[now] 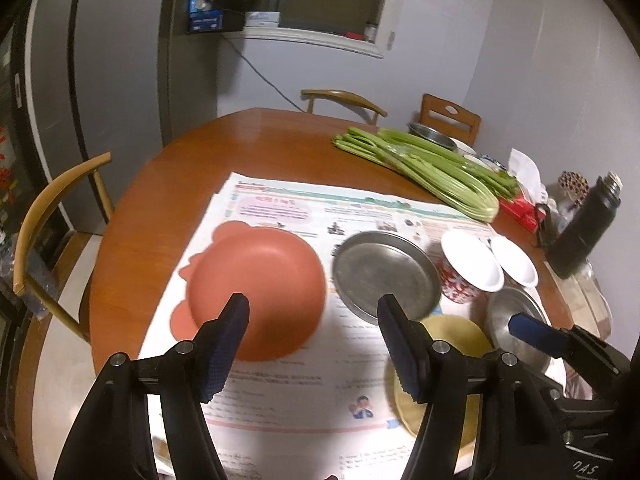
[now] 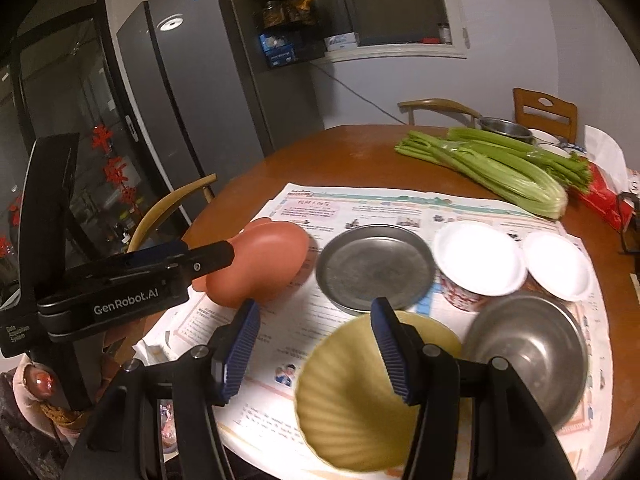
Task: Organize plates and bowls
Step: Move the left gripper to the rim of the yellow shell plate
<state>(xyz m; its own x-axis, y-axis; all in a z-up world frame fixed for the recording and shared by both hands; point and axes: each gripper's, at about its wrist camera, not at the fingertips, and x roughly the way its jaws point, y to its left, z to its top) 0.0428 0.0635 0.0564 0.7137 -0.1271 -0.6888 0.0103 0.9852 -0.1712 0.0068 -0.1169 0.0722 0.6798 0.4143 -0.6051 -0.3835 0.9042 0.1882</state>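
Note:
A pink bowl sits over a lobed pink plate on the newspaper. My left gripper hangs open just in front of it, its left finger overlapping the bowl and nothing pressed between the pads. To the right lie a steel plate, two white bowls, a steel bowl and a yellow shell-shaped dish. Above the yellow dish my right gripper has its jaws apart, with newspaper showing between them.
Celery and a small steel bowl lie at the far side of the round wooden table. A black flask and a red pack stand at the right. Chairs ring the table.

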